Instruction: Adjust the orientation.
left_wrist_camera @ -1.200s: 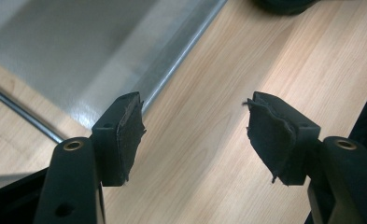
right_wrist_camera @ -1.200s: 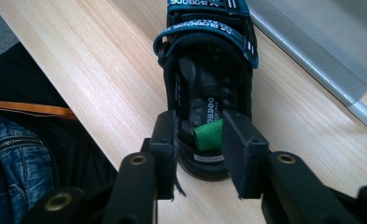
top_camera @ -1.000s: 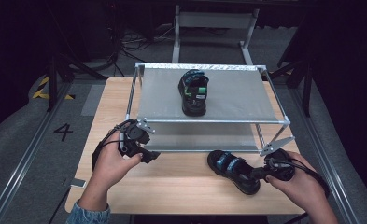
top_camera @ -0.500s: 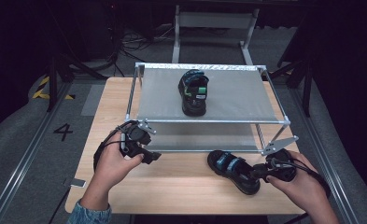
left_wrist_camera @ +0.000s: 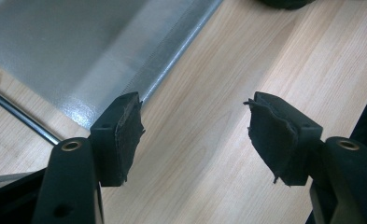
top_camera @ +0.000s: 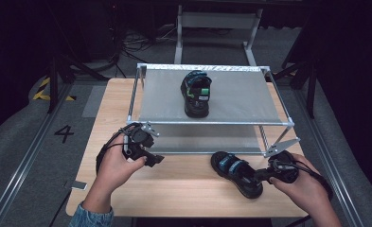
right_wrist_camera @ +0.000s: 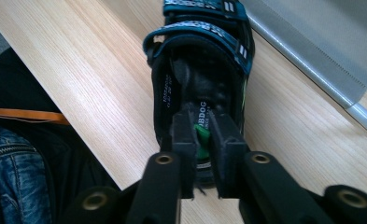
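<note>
Right gripper view: right tongs (right_wrist_camera: 202,154) just closing, pinching green heel tab of sandal (right_wrist_camera: 200,70) lying on worktop (right_wrist_camera: 92,88), 5 o'clock of rack (top_camera: 212,94). Left tongs (left_wrist_camera: 193,135) spread, empty.

A rack (top_camera: 273,101) stands on the table (top_camera: 188,189) at frame centre, one sandal (top_camera: 196,93) on its top shelf. Another sandal (top_camera: 235,172) lies on the table before the rack, lower right.

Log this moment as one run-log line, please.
right gripper: jaws just closing, shut on sandal heel tab | left gripper: open, over table | second sandal: on rack top
</note>
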